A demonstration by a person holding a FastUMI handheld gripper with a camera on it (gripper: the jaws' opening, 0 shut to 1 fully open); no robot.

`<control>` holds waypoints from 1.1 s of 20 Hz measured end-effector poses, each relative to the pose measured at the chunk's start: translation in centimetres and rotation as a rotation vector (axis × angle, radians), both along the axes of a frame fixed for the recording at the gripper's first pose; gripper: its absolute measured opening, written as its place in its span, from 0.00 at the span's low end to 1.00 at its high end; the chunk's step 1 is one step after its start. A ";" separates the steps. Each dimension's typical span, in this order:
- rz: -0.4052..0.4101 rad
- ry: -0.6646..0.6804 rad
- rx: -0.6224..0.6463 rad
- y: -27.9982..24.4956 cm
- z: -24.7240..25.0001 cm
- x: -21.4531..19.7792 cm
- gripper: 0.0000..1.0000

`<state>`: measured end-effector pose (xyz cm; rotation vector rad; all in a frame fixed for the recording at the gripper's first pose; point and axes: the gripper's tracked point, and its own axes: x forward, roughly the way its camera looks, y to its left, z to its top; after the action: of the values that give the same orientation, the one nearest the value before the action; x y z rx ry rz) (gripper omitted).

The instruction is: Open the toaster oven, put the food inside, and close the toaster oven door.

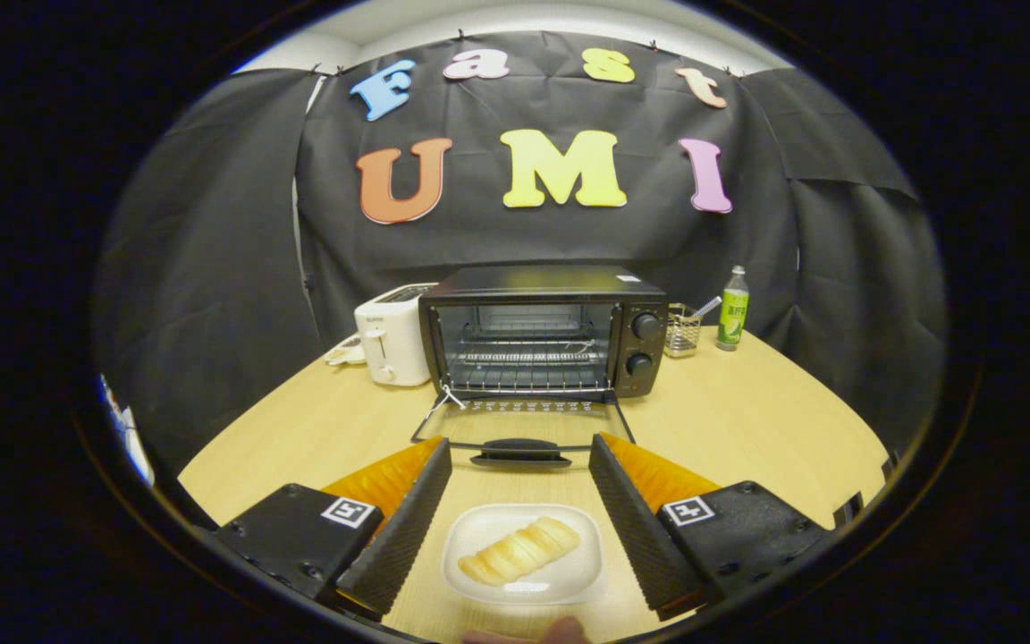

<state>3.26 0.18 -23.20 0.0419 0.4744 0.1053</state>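
**Step in hand: loading the food**

The toaster oven (542, 331) stands on the bench (747, 420) with its door (522, 434) folded down, rack exposed. The gripper (519, 465) has its jaws wide, holding nothing. The bread (519, 550) lies on a white plate (479, 532) between them. Next move, by judgement: close on the plate, lift, and carry it over the door onto the rack.

I count 1 toaster oven (544, 331), door down, w/ 2 knobs (644, 344). 1 pop-up toaster (392, 341) left of it. 1 wire basket (682, 330) and 1 bottle (733, 309) far right. 1 dish (522, 555) w/ 1 pastry (519, 551) near me. 1 pr tongs (520, 465), 2 fingers, spread wide either side of the dish. All on 1 surface (747, 420).
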 end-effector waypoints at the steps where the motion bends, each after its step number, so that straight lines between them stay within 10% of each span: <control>1: -0.010 0.005 0.005 -0.1 -0.2 -0.7 1.00; 22: -0.130 0.331 0.056 0.7 -13.8 -3.9 1.00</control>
<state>-0.64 0.88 -37.03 0.1461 0.7982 -0.0168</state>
